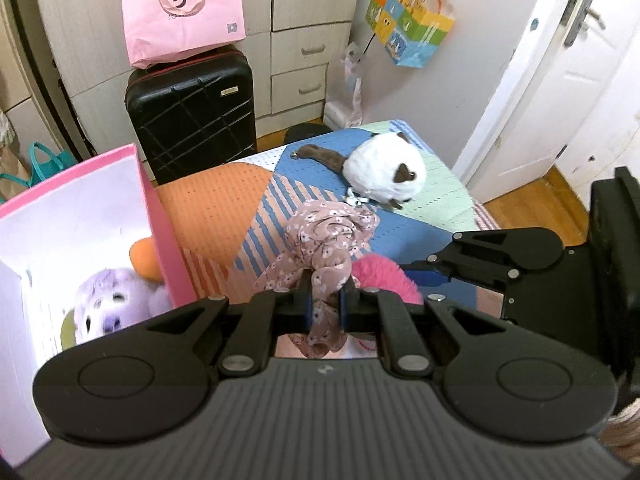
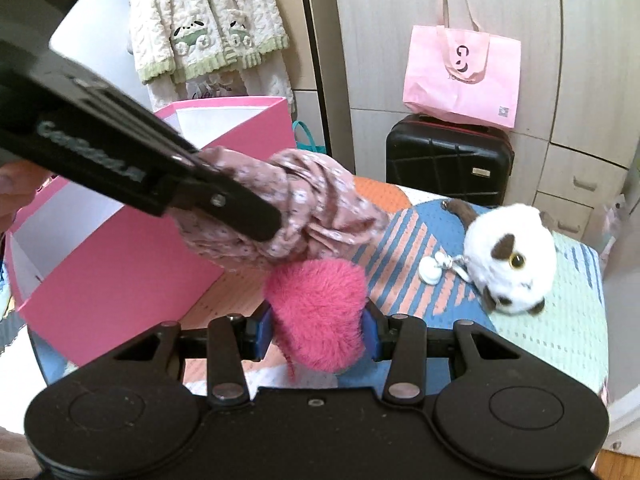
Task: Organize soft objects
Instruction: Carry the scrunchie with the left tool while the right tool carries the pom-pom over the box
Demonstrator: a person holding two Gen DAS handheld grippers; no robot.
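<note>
Left gripper (image 1: 325,309) pinched tight on limp floral scarf (image 1: 326,236), light, bunch-gripped, trailing over the bedspread (image 1: 208,208); right gripper (image 2: 318,332) clamped on squashy pink pompom (image 2: 316,304); pink box (image 2: 120,264) beside; cat plush (image 1: 384,170) beyond

Fluffy pink pompom (image 2: 318,312); thin floral cloth scarf (image 1: 326,232).

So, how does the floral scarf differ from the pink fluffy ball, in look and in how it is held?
The floral scarf is thin, pale pink printed cloth, bunched and drooping; the pink fluffy ball is plain hot pink, furry and rounded. The left gripper pinches the scarf nearly shut; the right gripper stands wider around the ball. The scarf hangs above the ball. Both are soft and gripped.
</note>
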